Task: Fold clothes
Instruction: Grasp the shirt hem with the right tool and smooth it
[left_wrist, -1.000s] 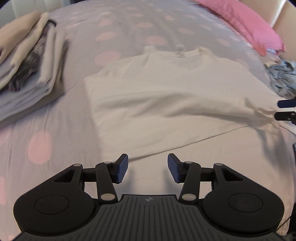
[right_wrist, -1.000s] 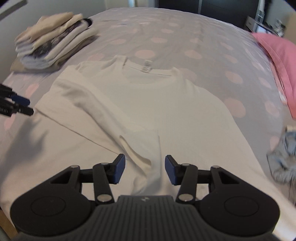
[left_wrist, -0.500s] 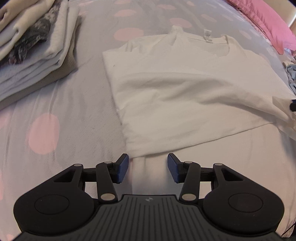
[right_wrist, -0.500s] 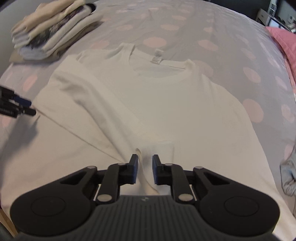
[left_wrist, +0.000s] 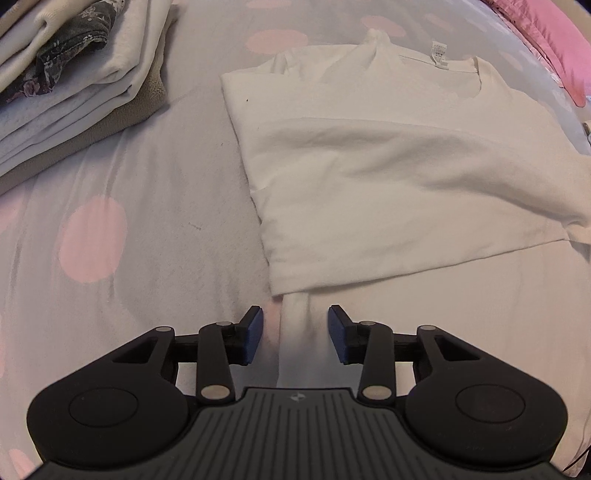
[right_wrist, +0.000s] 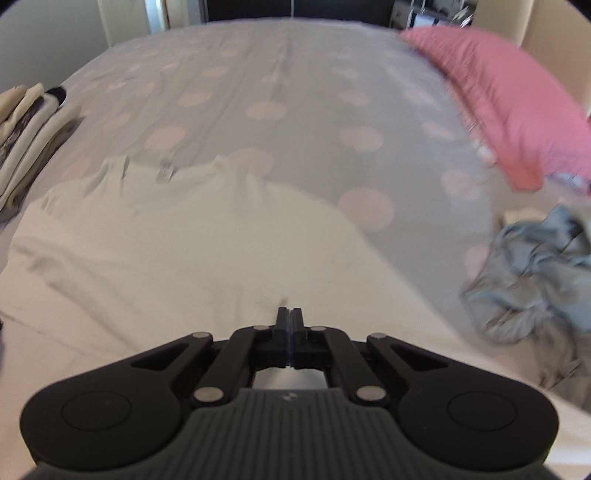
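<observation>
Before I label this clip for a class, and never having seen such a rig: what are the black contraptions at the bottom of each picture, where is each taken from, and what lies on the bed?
Each black contraption is a hand-held two-finger claw with a camera looking along its fingers.

Left view: the left claw is open, hovering at the edge of a white cotton T-shirt with one side folded over. It lies on a grey bedsheet with pink dots, beside a stack of folded clothes.

Right view: the right claw is shut, pinching the shirt's fabric. A pink pillow and a crumpled grey-blue garment lie to its right.
</observation>
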